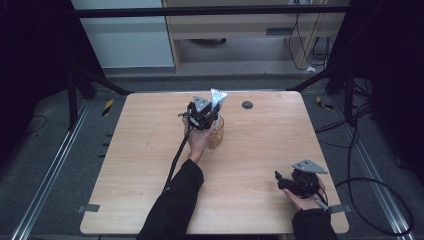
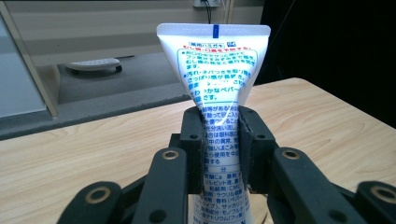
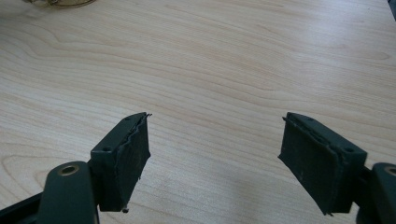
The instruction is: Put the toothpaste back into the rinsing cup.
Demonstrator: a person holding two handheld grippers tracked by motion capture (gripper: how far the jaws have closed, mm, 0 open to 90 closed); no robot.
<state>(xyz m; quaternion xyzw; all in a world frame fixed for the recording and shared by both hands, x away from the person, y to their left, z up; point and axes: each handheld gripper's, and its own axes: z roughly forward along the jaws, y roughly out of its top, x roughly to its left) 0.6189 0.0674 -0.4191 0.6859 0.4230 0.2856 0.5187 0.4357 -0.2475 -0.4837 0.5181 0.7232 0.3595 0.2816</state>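
A white toothpaste tube (image 1: 218, 97) (image 2: 215, 70) with blue and green print stands upright, flat crimped end up. My left gripper (image 1: 205, 118) (image 2: 220, 140) is shut on its middle, both pads pressing the sides. Right below and beside that gripper is a clear amber cup (image 1: 217, 136) on the table; the tube's lower end is hidden behind the jaws, so I cannot tell whether it is inside the cup. My right gripper (image 1: 280, 181) (image 3: 215, 158) rests low over the wooden table (image 1: 260, 150) near its front right corner, jaws wide open with nothing between them.
A small black round disc (image 1: 247, 105) lies near the table's far edge, right of the cup. The cup's base (image 3: 60, 2) shows at the top left of the right gripper view. The left gripper's cable (image 1: 176, 157) trails back along the forearm.
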